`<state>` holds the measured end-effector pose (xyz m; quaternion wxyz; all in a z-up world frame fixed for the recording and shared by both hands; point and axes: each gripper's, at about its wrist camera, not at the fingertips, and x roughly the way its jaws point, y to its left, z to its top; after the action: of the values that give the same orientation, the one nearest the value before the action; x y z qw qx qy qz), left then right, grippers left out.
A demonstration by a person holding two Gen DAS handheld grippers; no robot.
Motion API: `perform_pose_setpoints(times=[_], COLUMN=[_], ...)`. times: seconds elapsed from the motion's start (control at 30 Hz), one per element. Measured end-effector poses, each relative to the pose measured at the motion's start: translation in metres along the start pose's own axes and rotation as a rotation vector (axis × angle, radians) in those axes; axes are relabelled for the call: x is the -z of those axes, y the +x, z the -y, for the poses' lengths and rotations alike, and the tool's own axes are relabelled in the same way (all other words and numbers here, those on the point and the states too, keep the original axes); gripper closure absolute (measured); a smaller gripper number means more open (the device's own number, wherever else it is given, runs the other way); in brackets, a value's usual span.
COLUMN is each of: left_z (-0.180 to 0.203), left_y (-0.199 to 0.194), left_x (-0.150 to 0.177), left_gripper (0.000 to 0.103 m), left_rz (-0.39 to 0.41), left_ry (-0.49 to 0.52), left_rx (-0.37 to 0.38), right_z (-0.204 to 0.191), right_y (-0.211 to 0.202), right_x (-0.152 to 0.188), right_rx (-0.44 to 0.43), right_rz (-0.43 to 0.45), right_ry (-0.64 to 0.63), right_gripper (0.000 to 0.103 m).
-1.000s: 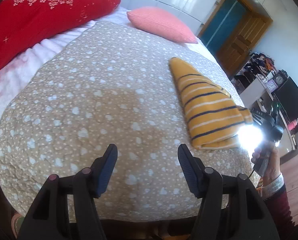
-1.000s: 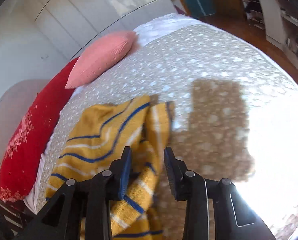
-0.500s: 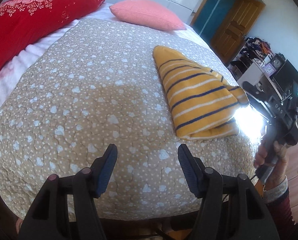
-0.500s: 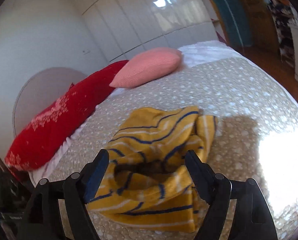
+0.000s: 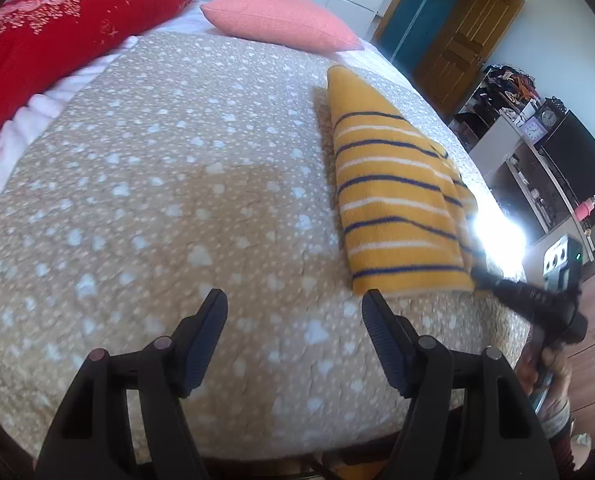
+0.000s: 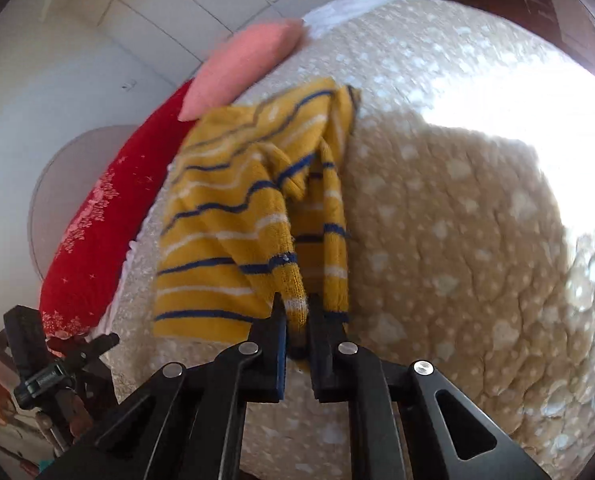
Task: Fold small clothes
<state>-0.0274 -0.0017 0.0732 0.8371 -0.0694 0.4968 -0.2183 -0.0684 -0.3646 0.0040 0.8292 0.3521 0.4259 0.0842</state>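
A small yellow sweater [image 5: 393, 200] with navy and white stripes lies folded on the beige dotted bedspread [image 5: 169, 208], right of centre in the left wrist view. My left gripper [image 5: 295, 312] is open and empty above the bedspread, to the left of the sweater's near edge. My right gripper [image 6: 296, 312] is shut on the sweater's sleeve cuff [image 6: 293, 292] at the near edge of the sweater [image 6: 225, 216]. In the left wrist view the right gripper [image 5: 481, 276] touches the sweater's near right corner.
A red pillow [image 5: 57, 36] and a pink pillow [image 5: 277, 20] lie at the head of the bed. A wooden door [image 5: 457, 44], a shelf unit [image 5: 537, 148] and a dark cabinet stand to the right. Bright sunlight glares on the bed's right edge [image 6: 537, 80].
My right gripper was open half a second ago and has shut on the sleeve cuff at the sweater's near edge. My left gripper stays open and has shifted only slightly.
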Motion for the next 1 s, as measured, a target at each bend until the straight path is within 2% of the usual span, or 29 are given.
perform_pose_setpoints(times=[0.07, 0.13, 0.17, 0.2, 0.23, 0.27, 0.3, 0.33, 0.4, 0.43, 0.5, 0.57, 0.6, 0.63, 0.7, 0.73, 0.8, 0.83, 0.9, 0.97, 1.0], left_z=[0.005, 0.008, 0.008, 0.008, 0.008, 0.007, 0.005, 0.005, 0.001, 0.0, 0.002, 0.009, 0.014, 0.019, 0.025, 0.028, 0.032, 0.034, 0.035, 0.035, 0.034], left_y=[0.011, 0.019, 0.021, 0.025, 0.031, 0.036, 0.046, 0.054, 0.076, 0.094, 0.119, 0.131, 0.133, 0.137, 0.137, 0.132, 0.116, 0.105, 0.089, 0.079, 0.078], left_x=[-0.011, -0.023, -0.028, -0.034, -0.042, -0.048, -0.056, -0.062, -0.073, -0.079, -0.084, -0.088, -0.09, -0.093, -0.1, -0.106, -0.118, -0.125, -0.139, -0.152, -0.156], left_gripper=[0.034, 0.034, 0.033, 0.029, 0.026, 0.02, 0.016, 0.016, 0.012, 0.011, 0.006, 0.0, 0.0, 0.002, 0.052, 0.053, 0.064, 0.065, 0.065, 0.062, 0.052], left_rz=[0.001, 0.003, 0.004, 0.005, 0.006, 0.007, 0.004, -0.005, -0.028, -0.057, -0.106, -0.076, -0.067, -0.093, -0.127, -0.136, -0.097, -0.074, -0.04, -0.008, 0.003], left_ry=[0.003, 0.008, 0.012, 0.017, 0.019, 0.016, 0.01, -0.002, -0.038, -0.05, -0.075, -0.08, -0.064, -0.039, -0.026, -0.008, 0.033, 0.051, 0.075, 0.097, 0.098], left_rx=[0.009, 0.015, 0.023, 0.029, 0.035, 0.048, 0.072, 0.083, 0.132, 0.179, 0.21, 0.217, 0.22, 0.242, 0.307, 0.291, 0.261, 0.247, 0.22, 0.18, 0.128], right_z=[-0.01, -0.022, -0.027, -0.029, -0.03, -0.03, -0.028, -0.027, -0.02, -0.013, -0.001, 0.007, 0.006, 0.005, -0.004, -0.013, -0.031, -0.038, -0.048, -0.052, -0.051], right_y=[-0.007, -0.025, -0.033, -0.04, -0.044, -0.047, -0.047, -0.04, -0.014, 0.001, 0.035, 0.064, 0.072, 0.08, 0.087, 0.086, 0.078, 0.072, 0.064, 0.064, 0.07], right_x=[-0.005, -0.013, -0.019, -0.026, -0.034, -0.039, -0.046, -0.056, -0.078, -0.09, -0.109, -0.118, -0.122, -0.125, -0.133, -0.137, -0.144, -0.147, -0.153, -0.155, -0.154], right_rx=[-0.03, -0.067, -0.077, -0.08, -0.075, -0.058, -0.038, -0.041, -0.035, -0.003, 0.048, 0.026, -0.017, -0.093, -0.175, -0.199, -0.232, -0.259, -0.293, -0.253, -0.192], right_rz=[0.024, 0.091, 0.128, 0.167, 0.205, 0.245, 0.279, 0.283, 0.224, 0.193, 0.141, 0.098, 0.092, 0.065, 0.064, 0.073, 0.109, 0.132, 0.173, 0.198, 0.199], right_ry=[-0.033, -0.083, -0.102, -0.113, -0.114, -0.105, -0.09, -0.083, -0.06, -0.043, -0.011, 0.027, 0.044, 0.077, 0.127, 0.111, 0.067, 0.05, 0.021, -0.002, -0.003], right_gripper=[0.091, 0.087, 0.082, 0.058, 0.024, 0.01, 0.004, 0.004, 0.004, 0.004, 0.004, 0.012, 0.03, 0.059, 0.066, 0.068, 0.068, 0.068, 0.068, 0.064, 0.057])
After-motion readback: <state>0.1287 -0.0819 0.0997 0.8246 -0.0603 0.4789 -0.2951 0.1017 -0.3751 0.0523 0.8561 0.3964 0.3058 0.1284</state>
